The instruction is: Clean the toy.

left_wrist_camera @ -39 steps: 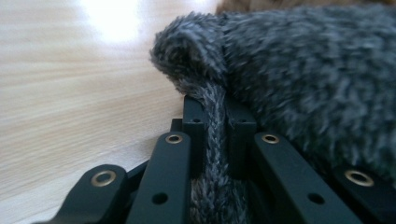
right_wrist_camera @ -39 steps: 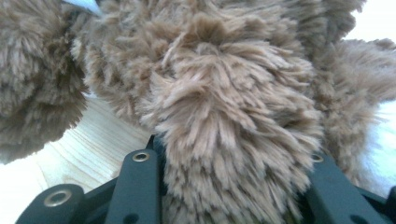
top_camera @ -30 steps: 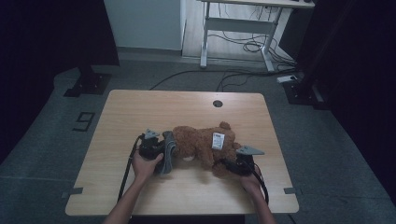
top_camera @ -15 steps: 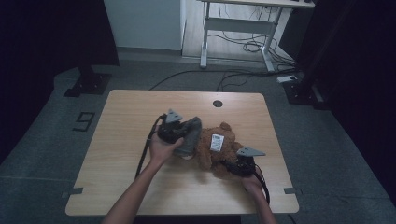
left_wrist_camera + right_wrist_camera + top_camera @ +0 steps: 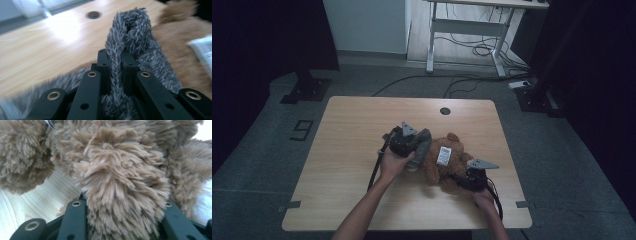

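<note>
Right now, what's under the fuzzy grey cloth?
The grey furry cloth drapes over the brown teddy bear, covering its near side. The left tongs pinch a fold. What lies beneath the rest is hidden.

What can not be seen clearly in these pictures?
- White tag on the brown teddy bear, high view: print too small; left gripper view: blurred, cut by the right edge.
- Right claw, right gripper view: tips buried in bear fur.
- Grey plush cloth, left gripper view: its lower part blurred, behind the left claw.
</note>
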### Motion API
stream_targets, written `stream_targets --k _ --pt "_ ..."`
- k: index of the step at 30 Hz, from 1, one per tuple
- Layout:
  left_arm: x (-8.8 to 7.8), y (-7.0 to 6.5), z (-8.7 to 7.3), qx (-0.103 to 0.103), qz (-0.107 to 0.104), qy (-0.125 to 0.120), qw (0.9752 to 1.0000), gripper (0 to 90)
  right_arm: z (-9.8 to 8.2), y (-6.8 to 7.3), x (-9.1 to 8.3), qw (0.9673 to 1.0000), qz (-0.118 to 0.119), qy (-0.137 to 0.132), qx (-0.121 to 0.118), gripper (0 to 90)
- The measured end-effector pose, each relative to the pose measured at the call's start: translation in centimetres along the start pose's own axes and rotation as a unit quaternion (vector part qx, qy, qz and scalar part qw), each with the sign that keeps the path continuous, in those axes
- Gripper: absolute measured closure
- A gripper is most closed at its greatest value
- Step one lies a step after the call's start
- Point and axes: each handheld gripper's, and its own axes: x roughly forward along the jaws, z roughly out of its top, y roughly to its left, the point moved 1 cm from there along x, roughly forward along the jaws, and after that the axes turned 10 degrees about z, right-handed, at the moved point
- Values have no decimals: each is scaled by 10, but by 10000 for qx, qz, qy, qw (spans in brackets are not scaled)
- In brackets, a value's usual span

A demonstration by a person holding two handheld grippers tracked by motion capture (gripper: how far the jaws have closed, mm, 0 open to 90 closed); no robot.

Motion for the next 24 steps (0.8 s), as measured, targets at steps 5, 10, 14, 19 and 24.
stream_targets --k 5,10,14,19,24 --pt "-9 31 -26 -291 217 88 9993 804 0 0 0 10000 10 12 53 606" --pt "-11 41 -49 -498 253 81 9984 812 1 -1 1 9999 32 7 160 563" --pt "-13 41 -55 -513 252 30 9984 813 5 1 -4 9999 46 12 155 406" --pt "-16 39 -59 -481 257 -63 9985 813 14 1 -27 9994 150 -250 162 293" --pt "-20 35 -62 -372 203 -92 9991 814 30 1 -42 9987 199 -461 125 373"
